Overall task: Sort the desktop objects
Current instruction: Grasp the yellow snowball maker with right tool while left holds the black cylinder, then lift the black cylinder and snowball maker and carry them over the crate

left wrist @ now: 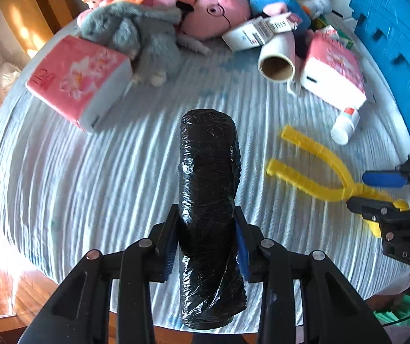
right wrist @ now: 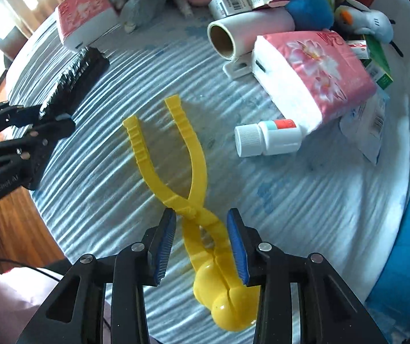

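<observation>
My left gripper [left wrist: 206,223] is shut on a black roll of rubbish bags [left wrist: 209,172] and holds it above the striped cloth; the roll also shows in the right wrist view [right wrist: 74,78]. My right gripper [right wrist: 202,226] is open, its blue pads either side of a yellow snowball-maker tong [right wrist: 193,200] that lies on the cloth, without pressing it. The tong [left wrist: 311,169] and the right gripper [left wrist: 376,192] show at the right of the left wrist view.
Two pink tissue packs [left wrist: 76,80] [right wrist: 316,66], a lint roller [right wrist: 242,33], a white pill bottle [right wrist: 268,137], small boxes [right wrist: 230,1] and several plush toys [left wrist: 216,11] lie at the back. A blue crate [left wrist: 399,46] stands at the right.
</observation>
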A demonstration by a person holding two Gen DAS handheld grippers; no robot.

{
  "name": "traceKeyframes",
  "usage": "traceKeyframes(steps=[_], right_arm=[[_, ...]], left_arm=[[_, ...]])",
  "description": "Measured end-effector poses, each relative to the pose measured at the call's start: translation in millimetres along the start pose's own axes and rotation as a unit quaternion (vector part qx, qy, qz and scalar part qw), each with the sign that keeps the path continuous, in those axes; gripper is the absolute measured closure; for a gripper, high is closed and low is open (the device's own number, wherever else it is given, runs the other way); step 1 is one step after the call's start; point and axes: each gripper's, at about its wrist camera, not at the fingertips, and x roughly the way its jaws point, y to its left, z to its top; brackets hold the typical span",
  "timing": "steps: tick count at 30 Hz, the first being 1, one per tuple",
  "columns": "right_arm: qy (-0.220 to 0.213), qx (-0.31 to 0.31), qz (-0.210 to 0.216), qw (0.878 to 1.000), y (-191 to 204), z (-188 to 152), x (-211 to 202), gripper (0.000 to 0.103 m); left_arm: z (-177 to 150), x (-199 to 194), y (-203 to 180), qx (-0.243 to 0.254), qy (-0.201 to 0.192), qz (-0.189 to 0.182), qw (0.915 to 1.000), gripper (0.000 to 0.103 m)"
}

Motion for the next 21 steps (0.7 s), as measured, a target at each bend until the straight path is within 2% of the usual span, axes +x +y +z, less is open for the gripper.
traceKeyframes(steps=[3, 8, 14, 21], right_arm=[[0.009, -0.003, -0.006, 1.0, 0.9, -1.0, 10.2, 0.063], [-0.021, 0.01, -0.005, 1.0, 1.9, -2.6, 4.9, 0.071], [-0.104, 0.032, 0.012, 0.994, -1.0, -0.9, -45.3, 0.071], [-0.188, 0.046, 0.002, 0.981, -3.8, -0.2, -111.1, 0.071]], left_arm=[[-2.5, 1.3, -5.7, 0.006, 0.004, -0.002, 1.0, 0.069], [-2.8, -7.7, -8.8, 0.013, -0.007, 0.002, 0.9999, 0.069], [0.8, -36.9, -11.2, 0.022, -0.046, 0.009, 0.9986, 0.069], [17.6, -97.3, -21.8, 0.043, -0.13, 0.013, 0.9904, 0.069]])
